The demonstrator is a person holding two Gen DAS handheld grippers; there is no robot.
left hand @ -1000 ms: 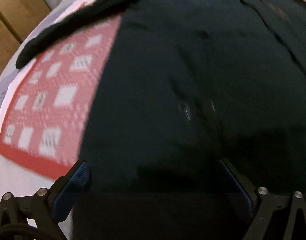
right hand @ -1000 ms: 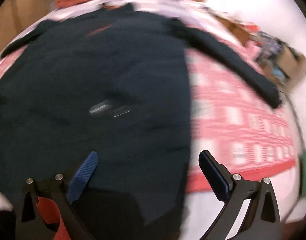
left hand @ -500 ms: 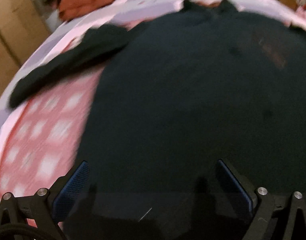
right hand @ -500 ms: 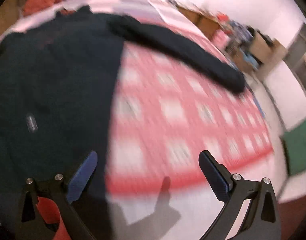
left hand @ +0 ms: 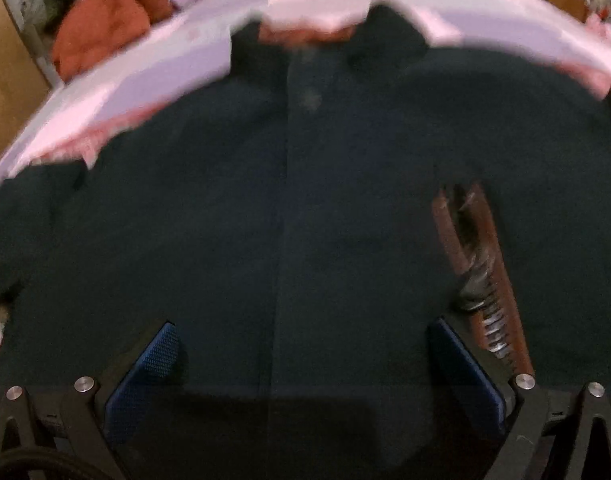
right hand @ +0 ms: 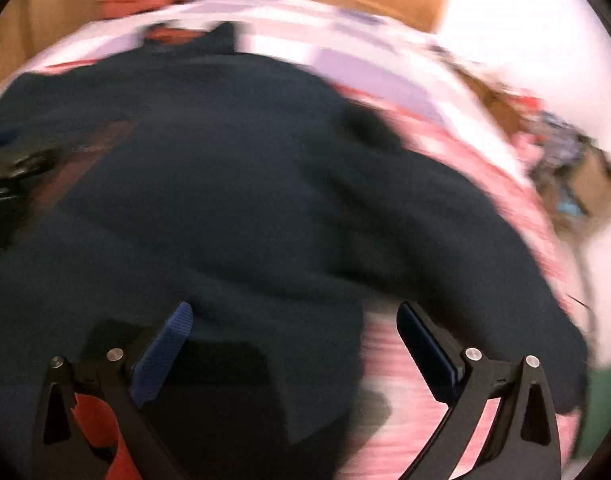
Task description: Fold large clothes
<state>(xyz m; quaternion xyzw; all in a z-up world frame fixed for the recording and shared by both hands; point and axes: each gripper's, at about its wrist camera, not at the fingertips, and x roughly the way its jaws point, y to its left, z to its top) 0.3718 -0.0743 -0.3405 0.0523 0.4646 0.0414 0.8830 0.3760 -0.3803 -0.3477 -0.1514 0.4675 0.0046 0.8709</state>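
Note:
A large dark navy long-sleeved shirt [left hand: 305,208] lies flat on a bed, collar [left hand: 385,36] at the far end, with a brown chest logo [left hand: 477,264]. My left gripper [left hand: 301,336] is open and empty above the shirt's chest. In the right wrist view the shirt [right hand: 209,184] fills the middle and its right sleeve [right hand: 445,232] runs out to the right. My right gripper [right hand: 295,316] is open and empty over the spot where that sleeve joins the body. The left gripper's black body [right hand: 5,176] shows at that view's left edge. Both views are blurred.
The bed has a red-and-white patterned blanket [right hand: 401,376] and a pale lilac sheet [left hand: 165,76]. Orange and purple clothes [left hand: 117,16] are piled beyond the bed's far left. Cluttered boxes [right hand: 565,168] stand on the right, by a white wall. A wooden panel [left hand: 5,60] is at the left.
Both grippers have moved up the shirt from its hem side toward the collar. The right one swung out over the blanket and back to the sleeve. Both stayed open.

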